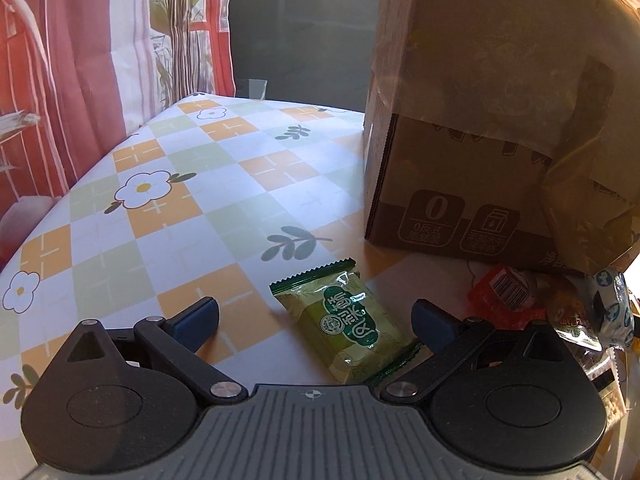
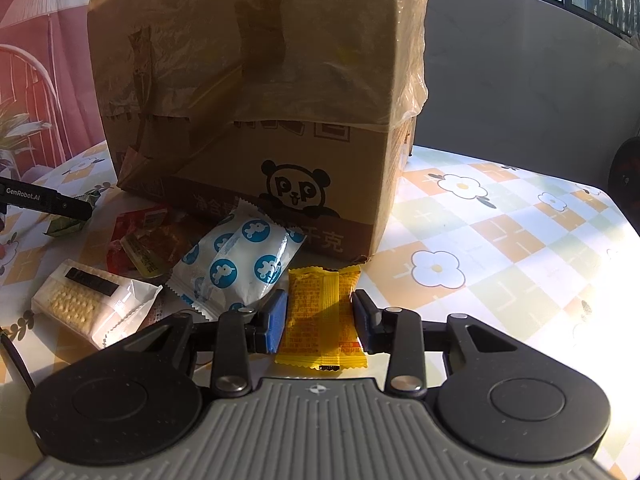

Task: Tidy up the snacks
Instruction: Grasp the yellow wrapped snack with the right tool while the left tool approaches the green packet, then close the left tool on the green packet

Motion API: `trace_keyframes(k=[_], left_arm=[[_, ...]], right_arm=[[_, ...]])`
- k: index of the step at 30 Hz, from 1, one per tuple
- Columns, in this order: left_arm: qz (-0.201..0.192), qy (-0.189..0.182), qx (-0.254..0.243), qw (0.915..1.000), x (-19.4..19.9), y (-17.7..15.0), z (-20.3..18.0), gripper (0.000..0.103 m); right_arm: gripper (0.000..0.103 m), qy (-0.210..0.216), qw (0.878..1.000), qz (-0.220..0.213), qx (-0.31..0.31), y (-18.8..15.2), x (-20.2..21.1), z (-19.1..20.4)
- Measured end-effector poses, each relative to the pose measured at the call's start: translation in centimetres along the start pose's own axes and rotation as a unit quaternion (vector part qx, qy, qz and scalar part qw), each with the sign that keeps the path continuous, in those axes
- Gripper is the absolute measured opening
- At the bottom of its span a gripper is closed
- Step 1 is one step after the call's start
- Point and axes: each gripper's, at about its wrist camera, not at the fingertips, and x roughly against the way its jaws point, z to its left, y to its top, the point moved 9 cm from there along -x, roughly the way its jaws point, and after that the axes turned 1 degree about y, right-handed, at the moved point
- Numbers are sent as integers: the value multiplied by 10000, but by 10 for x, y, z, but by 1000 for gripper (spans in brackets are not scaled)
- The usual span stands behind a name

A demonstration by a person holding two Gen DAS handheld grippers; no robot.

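My left gripper (image 1: 316,320) is open wide just above the table. A green snack packet (image 1: 346,328) lies flat between its fingers, closer to the right finger, and neither pad touches it. My right gripper (image 2: 320,320) is shut on a yellow snack packet (image 2: 324,312), its blue pads pressing on the packet's two long edges; the packet rests on the tablecloth. Just beyond it stands a tall cardboard box (image 2: 280,120) with a panda print, draped in a thin plastic bag. The same box (image 1: 460,160) fills the upper right of the left wrist view.
Left of the yellow packet lie a white packet with blue dots (image 2: 244,264), a cracker packet (image 2: 92,304) and a red packet (image 2: 136,236). The checked flower tablecloth (image 2: 500,240) runs to the table edge at right. A red curtain (image 1: 80,60) hangs behind.
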Motion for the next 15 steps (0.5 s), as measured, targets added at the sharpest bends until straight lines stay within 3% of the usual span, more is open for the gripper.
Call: trace_keyframes(k=[10, 15], left_arm=[[84, 117, 61, 9999, 0, -1, -1, 103], [237, 178, -233, 9993, -2, -2, -5, 103]], right_arm=[[38, 6, 10000, 3, -19, 0, 0, 0], [38, 8, 10000, 5, -23, 0, 0, 1]])
